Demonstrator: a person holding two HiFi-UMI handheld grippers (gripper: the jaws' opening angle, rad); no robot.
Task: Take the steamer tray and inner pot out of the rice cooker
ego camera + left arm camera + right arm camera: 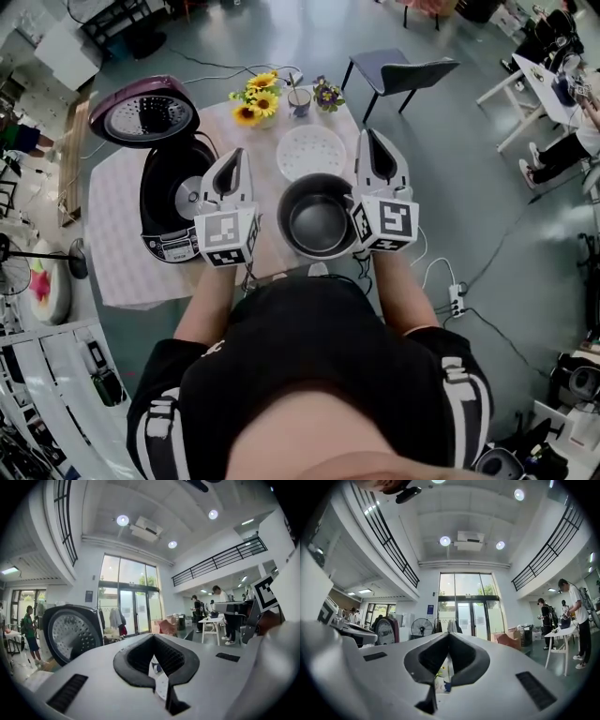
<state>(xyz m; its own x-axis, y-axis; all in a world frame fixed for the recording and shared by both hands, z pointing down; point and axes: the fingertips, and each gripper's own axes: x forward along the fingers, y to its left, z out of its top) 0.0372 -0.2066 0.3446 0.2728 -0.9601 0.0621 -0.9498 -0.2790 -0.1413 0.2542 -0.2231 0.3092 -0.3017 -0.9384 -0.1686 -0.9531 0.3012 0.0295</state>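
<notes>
Dark metal with a dull grey sheen, the inner pot [319, 225] is seen standing on the cloth-covered table [122, 253]. It is set on the person's side of the white perforated steamer tray [311, 152] and right of the open rice cooker [173, 202]. The left gripper [235, 159] and right gripper [367, 139] are held level, flanking the pot, jaws pressed together on nothing.

Tall glass doors [465, 606], round ceiling lights [445, 541], balcony railing [215, 560], grey floor [469, 169], dark chair [405, 73]
</notes>
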